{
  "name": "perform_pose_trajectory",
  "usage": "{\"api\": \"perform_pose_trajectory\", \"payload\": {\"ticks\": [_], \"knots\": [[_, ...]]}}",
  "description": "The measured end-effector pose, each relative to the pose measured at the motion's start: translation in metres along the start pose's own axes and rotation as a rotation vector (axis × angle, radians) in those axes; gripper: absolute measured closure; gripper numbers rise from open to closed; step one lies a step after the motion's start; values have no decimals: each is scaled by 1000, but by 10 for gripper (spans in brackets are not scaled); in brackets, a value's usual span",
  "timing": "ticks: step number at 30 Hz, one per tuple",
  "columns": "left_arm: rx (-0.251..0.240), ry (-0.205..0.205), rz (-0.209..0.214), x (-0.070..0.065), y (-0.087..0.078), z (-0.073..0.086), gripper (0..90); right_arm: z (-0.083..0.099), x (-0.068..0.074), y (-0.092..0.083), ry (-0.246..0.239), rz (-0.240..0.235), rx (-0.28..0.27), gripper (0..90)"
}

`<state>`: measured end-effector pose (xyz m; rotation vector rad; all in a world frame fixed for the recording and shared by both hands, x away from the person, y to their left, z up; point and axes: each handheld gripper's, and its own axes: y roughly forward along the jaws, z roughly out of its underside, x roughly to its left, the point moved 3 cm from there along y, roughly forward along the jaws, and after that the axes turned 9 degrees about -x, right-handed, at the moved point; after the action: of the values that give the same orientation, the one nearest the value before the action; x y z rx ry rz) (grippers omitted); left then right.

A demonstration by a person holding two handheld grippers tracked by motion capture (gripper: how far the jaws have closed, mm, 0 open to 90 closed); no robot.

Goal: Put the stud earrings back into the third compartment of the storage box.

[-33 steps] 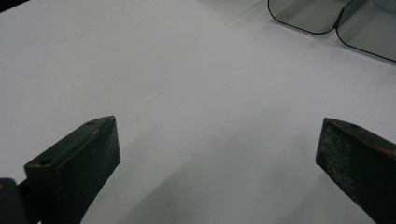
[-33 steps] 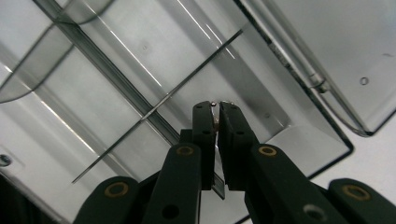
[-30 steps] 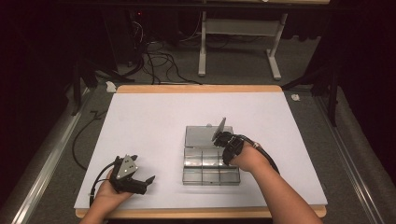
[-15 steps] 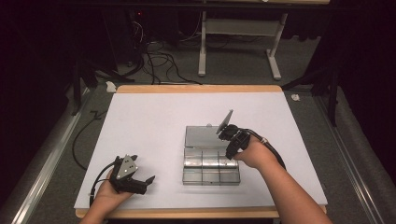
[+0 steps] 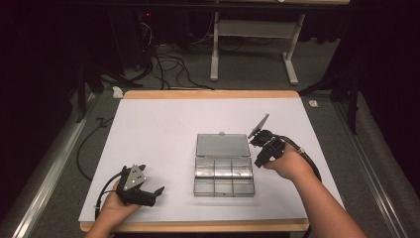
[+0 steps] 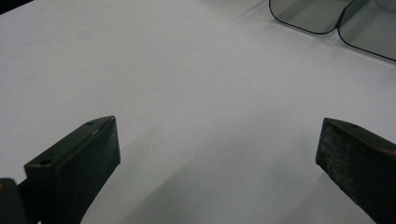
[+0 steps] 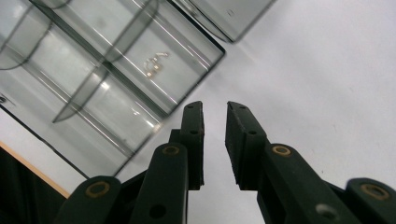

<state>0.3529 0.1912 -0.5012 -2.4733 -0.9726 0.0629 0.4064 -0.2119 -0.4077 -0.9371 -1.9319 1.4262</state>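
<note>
Right gripper (image 5: pixel 258 144) has pulled off the organizer box (image 5: pixel 223 171) to its right edge; jaws have just been opening, narrow gap, nothing between them. Box sits mid-table (image 5: pixel 163 124), lid open. Left gripper (image 5: pixel 154 194) unmoved, jaws spread wide, empty. No readable labels.

No readable text, label or number on anything
</note>
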Motion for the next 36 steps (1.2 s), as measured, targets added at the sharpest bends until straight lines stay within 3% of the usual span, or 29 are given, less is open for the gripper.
{"api": "perform_pose_trajectory", "payload": {"ticks": [8,20,21,26,28,32,33,34,36], "knots": [[-1,0,-3,0,0,0,5,26,-23,1,65,42,-21,672],[-1,4,-10,-1,0,0,5,64,-51,5,145,86,-31,596],[-1,4,-10,0,0,0,5,69,-55,4,168,92,-40,583],[0,4,-12,-1,0,0,5,76,-57,5,181,93,-55,534],[0,5,-14,-1,0,0,5,75,-55,7,180,93,-103,470],[-1,5,-14,-1,0,0,5,72,-52,10,196,90,-151,412],[-1,5,-14,-1,0,0,5,70,-50,12,194,96,-192,398],[-2,5,-14,-1,0,0,5,70,-50,12,194,96,-192,398],[-3,5,-13,-1,0,0,5,69,-48,14,195,99,-243,382]]}}
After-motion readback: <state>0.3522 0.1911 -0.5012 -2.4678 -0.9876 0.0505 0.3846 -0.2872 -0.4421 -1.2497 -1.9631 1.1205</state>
